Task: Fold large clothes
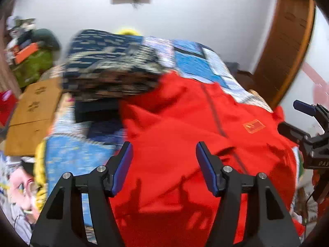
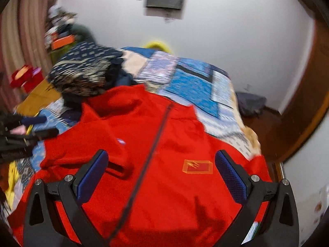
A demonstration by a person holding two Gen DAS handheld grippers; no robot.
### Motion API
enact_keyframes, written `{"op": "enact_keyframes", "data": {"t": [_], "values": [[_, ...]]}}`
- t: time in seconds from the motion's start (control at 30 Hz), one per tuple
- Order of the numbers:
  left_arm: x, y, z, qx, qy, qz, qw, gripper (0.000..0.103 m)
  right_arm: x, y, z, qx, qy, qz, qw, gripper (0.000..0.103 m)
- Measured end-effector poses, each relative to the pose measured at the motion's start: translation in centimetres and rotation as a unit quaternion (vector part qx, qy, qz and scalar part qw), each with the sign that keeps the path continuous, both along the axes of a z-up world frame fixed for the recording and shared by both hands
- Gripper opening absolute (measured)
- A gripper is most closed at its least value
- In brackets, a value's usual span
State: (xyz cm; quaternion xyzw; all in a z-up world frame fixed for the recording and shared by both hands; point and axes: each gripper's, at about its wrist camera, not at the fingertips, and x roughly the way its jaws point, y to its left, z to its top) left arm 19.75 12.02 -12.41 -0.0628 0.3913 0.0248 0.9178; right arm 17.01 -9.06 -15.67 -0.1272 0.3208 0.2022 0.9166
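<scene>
At the far left, a folded pile of dark blue patterned cloth [image 2: 82,76] sits on the bed's blue patchwork quilt [image 2: 191,86], its near edge touching the red zip-front jacket [image 2: 156,164]. The left gripper [image 1: 163,164] hovers over the jacket's left part, its blue-padded jaws apart with nothing between them. The jacket lies spread front-up over the near half of the bed, long axis running near to far, collar end toward the far wall; its dark zipper [image 2: 148,156] slants far-right. Right of the zipper sits an orange-edged chest badge [image 2: 197,166]. The right gripper [image 2: 161,177] hangs wide open above the jacket, holding nothing.
</scene>
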Motion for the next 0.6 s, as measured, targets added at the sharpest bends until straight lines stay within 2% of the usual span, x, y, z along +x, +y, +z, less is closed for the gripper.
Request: {"op": "enact_keyframes", "data": {"t": [0.1,0.27,0.37,0.6], "values": [[-1.8,3.1,0.0,0.005,-0.002,0.036,0.9993,0.063,-0.3,3.6,-0.3,-0.022,0.003,0.056,0.998,0.103],[-5.0,7.8,-1.4,-0.005,0.011,0.093,0.9955,0.063,-0.7,9.9,-2.7,-0.061,0.046,0.147,0.986,0.103],[-6.6,9.4,-2.6,-0.011,0.022,0.115,0.9931,0.063,-1.5,13.9,-5.1,-0.105,0.068,0.201,0.972,0.102],[-9.6,11.7,-5.7,-0.044,0.050,0.153,0.9859,0.063,-3.1,20.2,-9.8,-0.187,0.110,0.282,0.934,0.101]]}}
